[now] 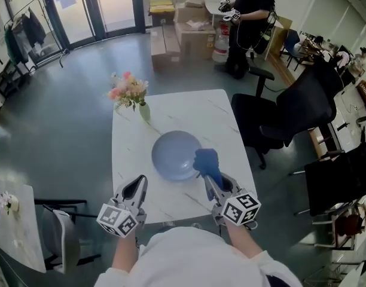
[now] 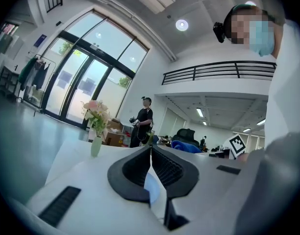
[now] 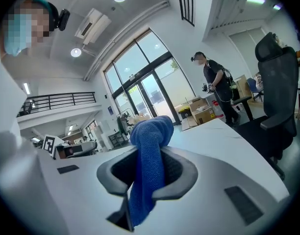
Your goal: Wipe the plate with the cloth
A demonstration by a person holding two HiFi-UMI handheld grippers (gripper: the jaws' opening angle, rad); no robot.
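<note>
plate: blue-grey plate (image 1: 176,154) on white bench (image 1: 189,109), mid-bench, nearer the person's side; flat, nothing on it.
cloth: blue cloth (image 1: 208,163), bunched; free end sticks out past the fingertips and overlaps plate's near-right rim in head view. Can't tell if touching the plate or just above it.
R gripper: right gripper (image 3: 150,153) w/ fingers (image 3: 182,173) pinching the cloth mid-length; tail hangs down through the gap, top end balled above the tips. Points toward plate, slightly down.
L gripper: left gripper (image 1: 137,183) near bench's front-left edge, well apart from plate; fingers (image 2: 167,168) pressed together, nothing between. Points roughly level.
other: vase w/ pink flowers (image 1: 130,94) at far-left corner of bench, well clear of plate. Black chair (image 1: 290,115) just beside bench on the right.
done (judged): cloth picked up and brought to plate's edge.
left (judged): whole wipe likely not yet done; cloth sits at the rim only, most of plate surface uncovered. No dirt or wet streaks visible, so can't grade cleanliness.
next (judged): press cloth onto plate, sweep across face; L gripper could steady far rim so plate doesn't slide.
risk (judged): plate skidding on smooth bench under push.
</note>
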